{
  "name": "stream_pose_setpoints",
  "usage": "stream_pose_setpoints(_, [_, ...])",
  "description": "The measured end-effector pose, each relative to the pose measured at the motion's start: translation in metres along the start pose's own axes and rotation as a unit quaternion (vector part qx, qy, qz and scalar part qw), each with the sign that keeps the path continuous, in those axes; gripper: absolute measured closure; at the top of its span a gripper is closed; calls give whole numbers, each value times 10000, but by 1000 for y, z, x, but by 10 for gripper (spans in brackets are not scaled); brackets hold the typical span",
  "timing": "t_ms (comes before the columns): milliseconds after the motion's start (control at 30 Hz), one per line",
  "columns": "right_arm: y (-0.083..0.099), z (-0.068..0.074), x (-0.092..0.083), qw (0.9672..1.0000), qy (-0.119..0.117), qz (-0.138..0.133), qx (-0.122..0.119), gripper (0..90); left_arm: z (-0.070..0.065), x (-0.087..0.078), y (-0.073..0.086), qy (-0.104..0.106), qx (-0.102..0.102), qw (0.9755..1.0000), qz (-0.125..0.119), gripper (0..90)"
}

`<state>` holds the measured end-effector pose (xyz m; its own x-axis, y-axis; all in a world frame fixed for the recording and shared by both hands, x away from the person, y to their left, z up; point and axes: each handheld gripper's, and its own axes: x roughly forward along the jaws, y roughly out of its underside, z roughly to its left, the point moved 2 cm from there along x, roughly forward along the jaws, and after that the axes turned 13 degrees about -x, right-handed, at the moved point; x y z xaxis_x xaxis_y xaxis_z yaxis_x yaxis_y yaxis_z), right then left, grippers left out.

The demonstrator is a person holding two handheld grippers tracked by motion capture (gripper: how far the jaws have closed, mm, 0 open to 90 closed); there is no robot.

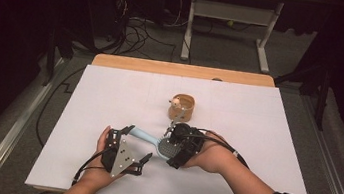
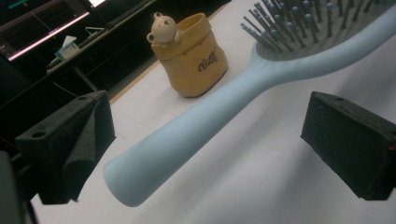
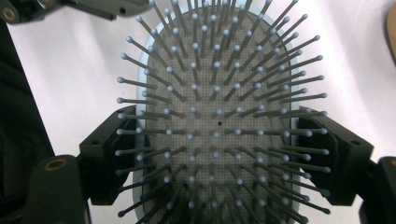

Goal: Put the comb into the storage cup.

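A light blue hairbrush (image 1: 147, 136) lies low over the white table sheet, bristles up. My right gripper (image 1: 177, 145) is shut on its oval head; in the right gripper view the two black jaws press the head's sides (image 3: 219, 123). My left gripper (image 1: 135, 145) is open at the handle's end. In the left gripper view the handle (image 2: 210, 116) runs between the two wide-apart jaws, touching neither. A tan cup with a small bear figure on its rim (image 1: 181, 107) (image 2: 194, 56) stands upright just beyond the brush head.
The white sheet (image 1: 258, 118) covers a wooden table whose far edge (image 1: 183, 70) shows. Beyond it are a white desk frame (image 1: 231, 14) and cables on the grey floor (image 1: 143, 32). A metal rail (image 1: 9, 131) runs along the left.
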<state>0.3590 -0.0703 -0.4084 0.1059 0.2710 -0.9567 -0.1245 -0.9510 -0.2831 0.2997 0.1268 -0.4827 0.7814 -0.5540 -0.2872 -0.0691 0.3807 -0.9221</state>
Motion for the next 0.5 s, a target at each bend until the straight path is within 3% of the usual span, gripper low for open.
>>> stream_pose_setpoints(300, [-5, 1, -3, 10000, 29, -39, -41, 208, 0, 0, 1, -164, 246, 9995, 63, 70])
stream_pose_setpoints(500, [-6, 0, -3, 10000, 61, -41, -53, 208, 2, -2, 4, -632, 632, 9953, 361, 75])
